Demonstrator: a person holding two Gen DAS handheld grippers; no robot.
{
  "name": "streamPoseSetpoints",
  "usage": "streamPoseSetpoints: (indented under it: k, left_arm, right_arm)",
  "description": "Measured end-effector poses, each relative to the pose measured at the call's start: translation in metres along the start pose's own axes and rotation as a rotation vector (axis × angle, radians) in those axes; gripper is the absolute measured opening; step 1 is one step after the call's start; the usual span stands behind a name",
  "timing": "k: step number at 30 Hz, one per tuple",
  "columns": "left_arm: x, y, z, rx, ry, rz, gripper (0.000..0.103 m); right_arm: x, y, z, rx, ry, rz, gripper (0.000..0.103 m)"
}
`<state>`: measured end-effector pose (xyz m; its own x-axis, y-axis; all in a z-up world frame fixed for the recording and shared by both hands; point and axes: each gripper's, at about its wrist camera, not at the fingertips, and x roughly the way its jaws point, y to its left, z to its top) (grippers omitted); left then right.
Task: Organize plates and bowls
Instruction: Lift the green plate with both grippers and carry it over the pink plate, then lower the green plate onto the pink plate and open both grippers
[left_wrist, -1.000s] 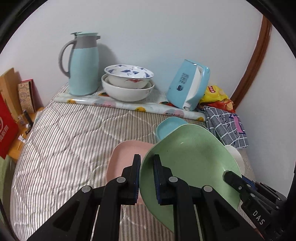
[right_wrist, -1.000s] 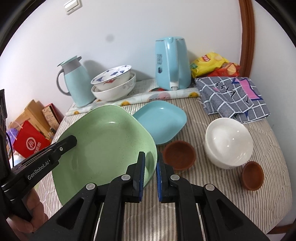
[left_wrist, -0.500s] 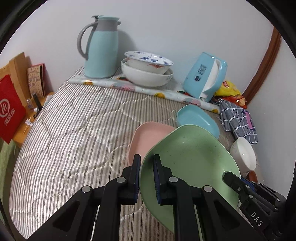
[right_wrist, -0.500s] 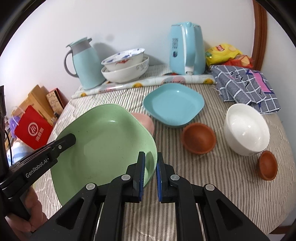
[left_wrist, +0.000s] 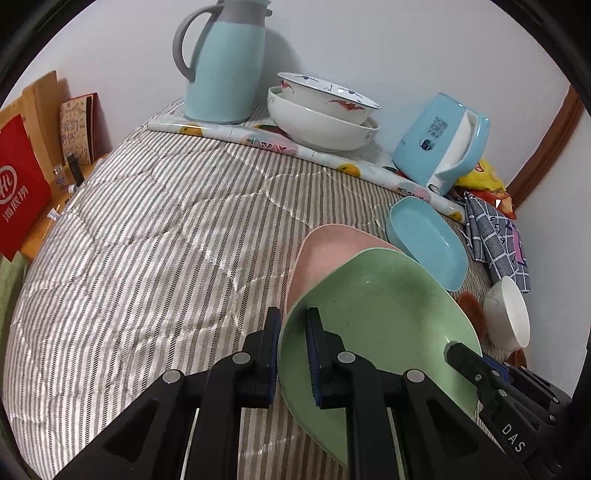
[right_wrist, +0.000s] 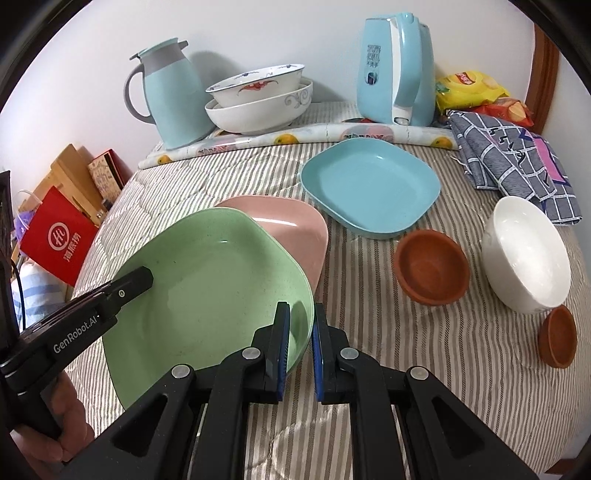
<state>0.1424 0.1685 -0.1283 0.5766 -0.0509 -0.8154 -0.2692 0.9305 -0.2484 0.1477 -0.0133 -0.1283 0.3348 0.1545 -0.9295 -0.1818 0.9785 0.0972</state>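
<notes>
Left gripper (left_wrist: 292, 354) and right gripper (right_wrist: 300, 341) each clamped on opposite rims of rigid, light-looking green squarish plastic plate (right_wrist: 210, 280), held over pink plate (right_wrist: 295, 225) mid-table; glossy rim probably slippery, so pinch well onto it.

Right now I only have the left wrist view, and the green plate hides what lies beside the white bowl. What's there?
Observer: A larger brown bowl left of the white bowl, and a smaller brown bowl nearer the right wrist camera.
Operator: Stacked?
Observer: No, apart, each upright on the striped cloth.
Operator: Is the right gripper on the green plate's rim?
Observer: Yes, shut on its near right edge, one pad inside, one outside.
</notes>
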Motion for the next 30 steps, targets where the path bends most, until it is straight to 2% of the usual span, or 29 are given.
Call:
streamPoseSetpoints:
  k: [13, 24, 30]
  left_arm:
    - [0.031, 0.003, 0.010, -0.017, 0.025, 0.033, 0.014]
    - [0.044, -0.001, 0.018, -0.016, 0.029, 0.029, 0.013]
    - [0.047, -0.001, 0.018, -0.008, 0.038, 0.030, 0.013]
  right_arm:
    - [0.038, 0.000, 0.021, -0.049, 0.058, -0.015, 0.011]
    - [0.057, 0.003, 0.041, -0.143, 0.062, -0.080, 0.011]
    - [0.065, 0.000, 0.047, -0.150, 0.069, -0.073, 0.013]
